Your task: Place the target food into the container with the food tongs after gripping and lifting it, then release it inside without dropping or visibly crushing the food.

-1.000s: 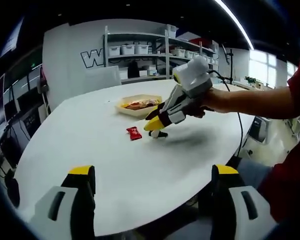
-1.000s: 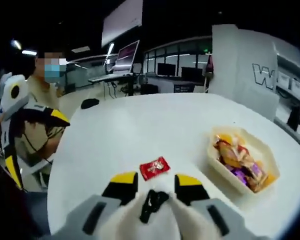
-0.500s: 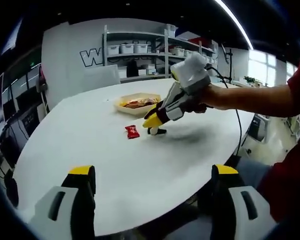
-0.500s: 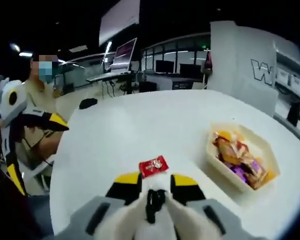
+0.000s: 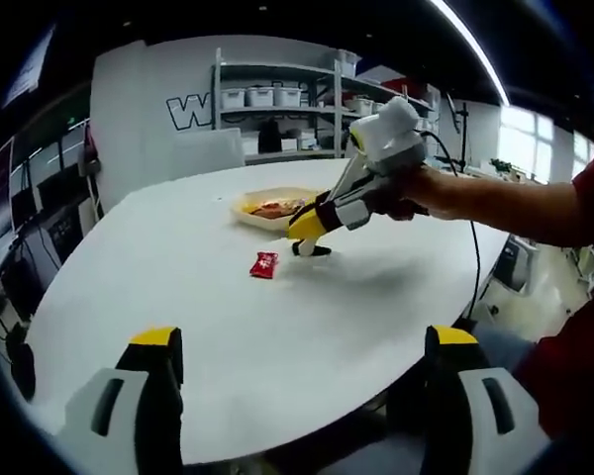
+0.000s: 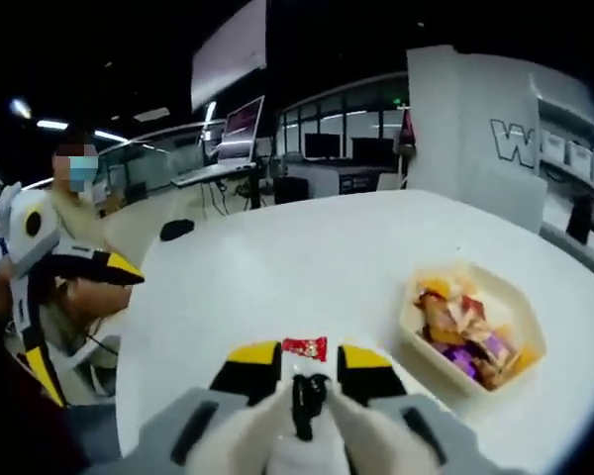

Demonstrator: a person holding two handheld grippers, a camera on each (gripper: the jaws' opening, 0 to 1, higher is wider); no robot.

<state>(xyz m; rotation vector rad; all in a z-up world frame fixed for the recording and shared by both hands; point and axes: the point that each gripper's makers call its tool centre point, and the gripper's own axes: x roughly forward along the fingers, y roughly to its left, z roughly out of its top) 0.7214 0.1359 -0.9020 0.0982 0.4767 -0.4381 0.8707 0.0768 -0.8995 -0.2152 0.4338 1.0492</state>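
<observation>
- Left gripper view: a white table (image 5: 228, 317) fronts storage shelves (image 5: 277, 99). Your left gripper (image 5: 297, 406) stands wide, holding nothing. One red candy (image 5: 264, 263) lies near one tray (image 5: 267, 206).
- Right gripper view: your right gripper (image 6: 302, 371) clamps the tongs (image 6: 307, 396) just short of that flat, shiny red wrapper.

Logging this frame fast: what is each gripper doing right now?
Left gripper: open, holding nothing.
Right gripper: closed on the tongs, above the red candy.

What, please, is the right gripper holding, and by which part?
The right gripper holds white tongs between its fingers, gripping across both arms near the black tips.
</observation>
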